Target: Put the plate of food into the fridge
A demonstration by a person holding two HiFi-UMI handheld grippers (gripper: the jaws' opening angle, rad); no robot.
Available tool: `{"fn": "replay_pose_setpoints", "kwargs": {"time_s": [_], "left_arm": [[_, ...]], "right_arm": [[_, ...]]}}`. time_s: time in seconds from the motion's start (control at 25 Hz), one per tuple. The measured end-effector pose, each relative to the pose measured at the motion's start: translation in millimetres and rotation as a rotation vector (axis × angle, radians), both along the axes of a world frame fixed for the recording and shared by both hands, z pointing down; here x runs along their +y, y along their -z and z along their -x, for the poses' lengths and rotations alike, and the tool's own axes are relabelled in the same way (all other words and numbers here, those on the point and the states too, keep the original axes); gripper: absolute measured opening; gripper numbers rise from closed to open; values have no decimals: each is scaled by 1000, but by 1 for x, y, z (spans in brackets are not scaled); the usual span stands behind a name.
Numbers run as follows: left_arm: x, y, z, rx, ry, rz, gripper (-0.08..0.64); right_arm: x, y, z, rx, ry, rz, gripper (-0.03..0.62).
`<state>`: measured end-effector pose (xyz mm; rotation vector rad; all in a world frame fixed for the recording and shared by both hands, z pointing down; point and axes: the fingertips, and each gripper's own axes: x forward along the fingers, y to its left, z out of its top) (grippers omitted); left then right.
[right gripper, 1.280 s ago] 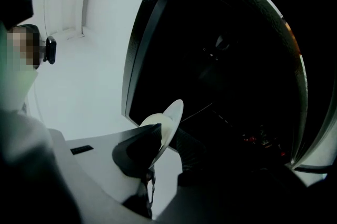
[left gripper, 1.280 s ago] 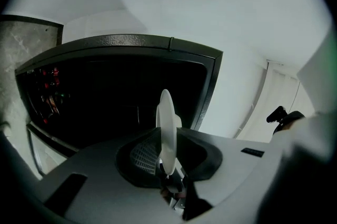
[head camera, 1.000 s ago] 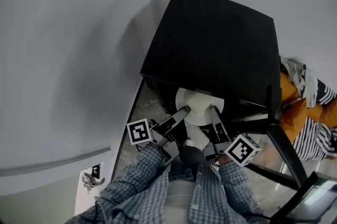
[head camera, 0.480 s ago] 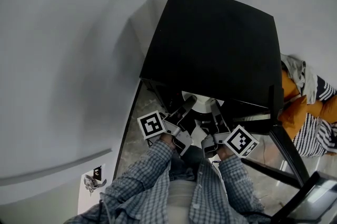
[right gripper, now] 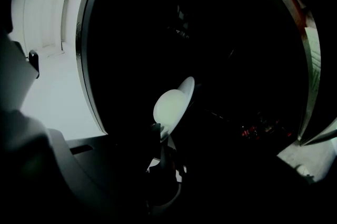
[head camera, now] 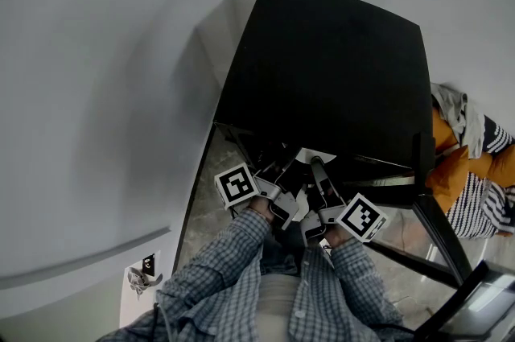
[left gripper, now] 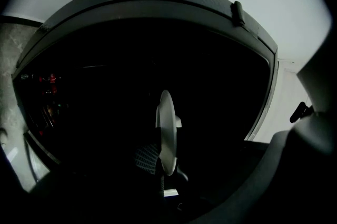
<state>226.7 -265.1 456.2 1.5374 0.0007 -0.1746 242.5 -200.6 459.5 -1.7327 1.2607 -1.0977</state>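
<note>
Mottled floor (head camera: 208,179), black fridge (head camera: 330,67), striped cloth (head camera: 483,171) beside.

An orange cloth (head camera: 447,168) and a striped garment (head camera: 486,208) lie heaped beside a black frame (head camera: 438,240).

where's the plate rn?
Head view, lower centre: the plate pokes out under the front edge of the black fridge, mostly hidden inside its dark opening. Left gripper view shows it edge-on, centre frame.

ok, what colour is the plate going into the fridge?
White. The plate shows best in the left gripper view, edge-on against a dark background.
</note>
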Motion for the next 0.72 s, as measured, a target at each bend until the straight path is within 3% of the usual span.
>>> {"fn": "replay_pose_setpoints", "kwargs": {"time_s": [0.28,0.48,0.72], "left_arm": [[-1,0,-2,-2,0,-11,71],[1,-2,-3,-5,-26,-25,71],[0,-5,-4,-87,-57,-126,71]], "right_arm": [[-9,-1,13,-47,27,-15,97],[-8,-3,11,-88,-14,-25,68],[-9,-5,7,-120,-77,-42,57]]}}
